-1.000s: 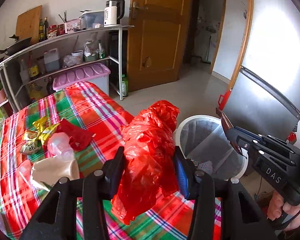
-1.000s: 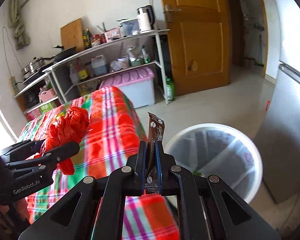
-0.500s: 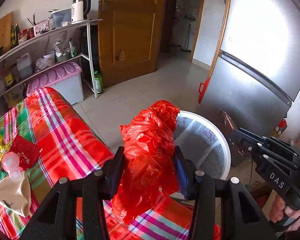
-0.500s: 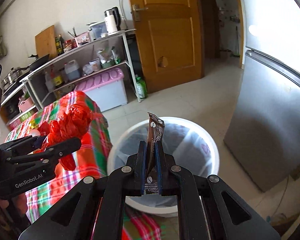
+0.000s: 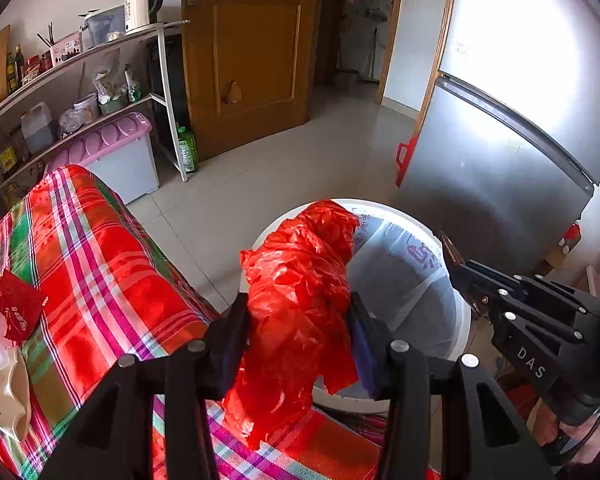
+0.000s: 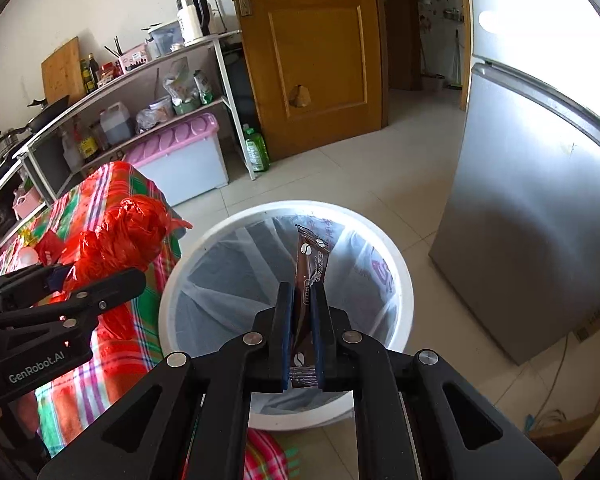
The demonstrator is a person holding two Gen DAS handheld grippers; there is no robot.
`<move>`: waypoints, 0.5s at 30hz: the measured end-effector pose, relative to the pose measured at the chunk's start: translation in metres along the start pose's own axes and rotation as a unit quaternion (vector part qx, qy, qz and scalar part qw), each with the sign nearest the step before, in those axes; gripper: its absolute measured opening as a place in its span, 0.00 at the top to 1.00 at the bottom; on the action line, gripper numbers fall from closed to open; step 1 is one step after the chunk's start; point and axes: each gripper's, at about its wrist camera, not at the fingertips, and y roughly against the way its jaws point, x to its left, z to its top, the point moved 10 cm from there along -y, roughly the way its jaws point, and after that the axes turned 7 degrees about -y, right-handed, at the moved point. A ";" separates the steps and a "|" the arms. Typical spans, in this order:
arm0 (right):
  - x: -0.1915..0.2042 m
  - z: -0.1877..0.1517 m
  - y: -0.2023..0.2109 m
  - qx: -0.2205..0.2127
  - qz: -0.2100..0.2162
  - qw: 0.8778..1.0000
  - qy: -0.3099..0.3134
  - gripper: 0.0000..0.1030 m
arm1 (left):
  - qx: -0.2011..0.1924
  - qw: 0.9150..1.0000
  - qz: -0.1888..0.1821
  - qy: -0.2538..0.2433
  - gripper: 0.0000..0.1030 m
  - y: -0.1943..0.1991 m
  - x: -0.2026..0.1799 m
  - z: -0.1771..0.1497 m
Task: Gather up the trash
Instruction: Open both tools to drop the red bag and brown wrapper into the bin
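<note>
Both grippers loaded at the white bin (image 6: 400, 276)
Left gripper (image 5: 298, 320) fingers clamp the red plastic bag (image 5: 300, 296) at the bin's rim — right gripper (image 6: 302, 312) fingers nearly closed, pinching the brown sachet (image 6: 312, 264) over its clear liner.

Daylight is glaring off the silver fridge (image 6: 540, 216) on the right, a wooden door (image 6: 320, 56) is standing shut ahead, and a metal shelf rack (image 6: 132, 92) is lining the white wall (image 6: 80, 4) over pale floor tiles (image 6: 380, 160).

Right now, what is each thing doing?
Red plastic bag: crumpled, squeezed in the left tongs.
Brown wrapper: upright, pinched in the right tongs.
White bin: open, lined.
Wooden door: closed.
Purple-lidded box: lid on.
</note>
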 end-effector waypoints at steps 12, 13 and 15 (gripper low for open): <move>-0.014 -0.011 -0.022 0.025 -0.023 0.999 -0.011 0.54 | 0.015 1.000 0.006 0.014 0.27 -0.015 0.004 -0.004; -0.014 -0.010 -0.022 0.025 -0.022 0.999 -0.012 0.53 | 0.016 1.000 0.005 0.014 0.25 -0.015 0.004 -0.004; -0.015 -0.011 -0.022 0.024 -0.024 0.999 -0.014 0.53 | 0.016 1.000 0.005 0.015 0.22 -0.015 0.004 -0.005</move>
